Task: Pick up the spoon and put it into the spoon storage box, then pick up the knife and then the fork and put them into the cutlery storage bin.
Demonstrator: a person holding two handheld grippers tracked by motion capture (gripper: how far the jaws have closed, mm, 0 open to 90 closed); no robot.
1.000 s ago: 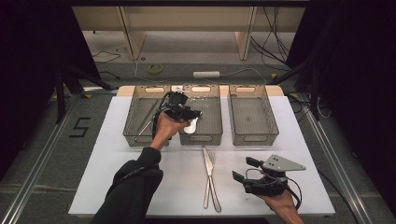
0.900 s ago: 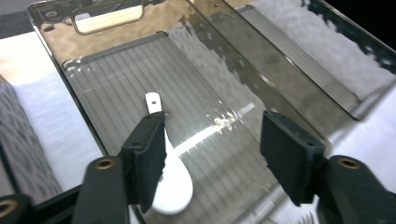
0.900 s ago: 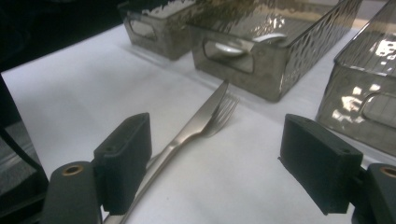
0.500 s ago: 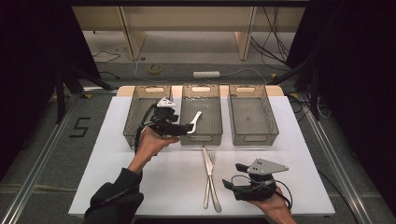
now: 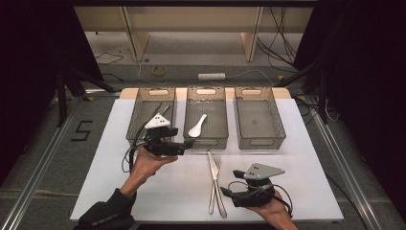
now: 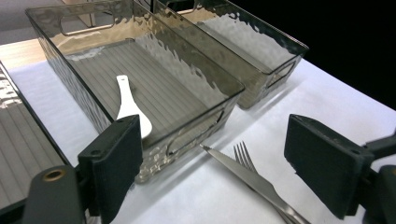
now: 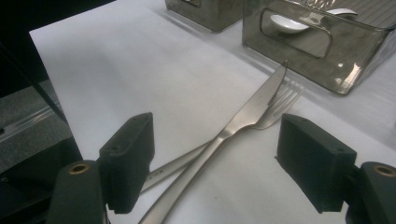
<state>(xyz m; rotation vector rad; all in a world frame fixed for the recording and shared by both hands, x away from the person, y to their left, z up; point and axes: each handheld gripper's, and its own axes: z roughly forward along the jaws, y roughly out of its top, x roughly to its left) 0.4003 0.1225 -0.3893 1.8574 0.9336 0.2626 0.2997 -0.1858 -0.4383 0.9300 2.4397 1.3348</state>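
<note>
Steel knife and fork lie crossed on the bench, long axes running near-to-far, just ahead of the right gripper, nearer than the left gripper; both jaws are spread, empty.

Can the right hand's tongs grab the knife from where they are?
Probably yes. The right tongs are open and point at the knife on the bare white table. The knife lies across the fork, so they might grab that too.

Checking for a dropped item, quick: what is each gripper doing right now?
Left gripper: open, jaws just widened, holding nothing.
Right gripper: open, empty, above the crossed steel knife and fork.
</note>
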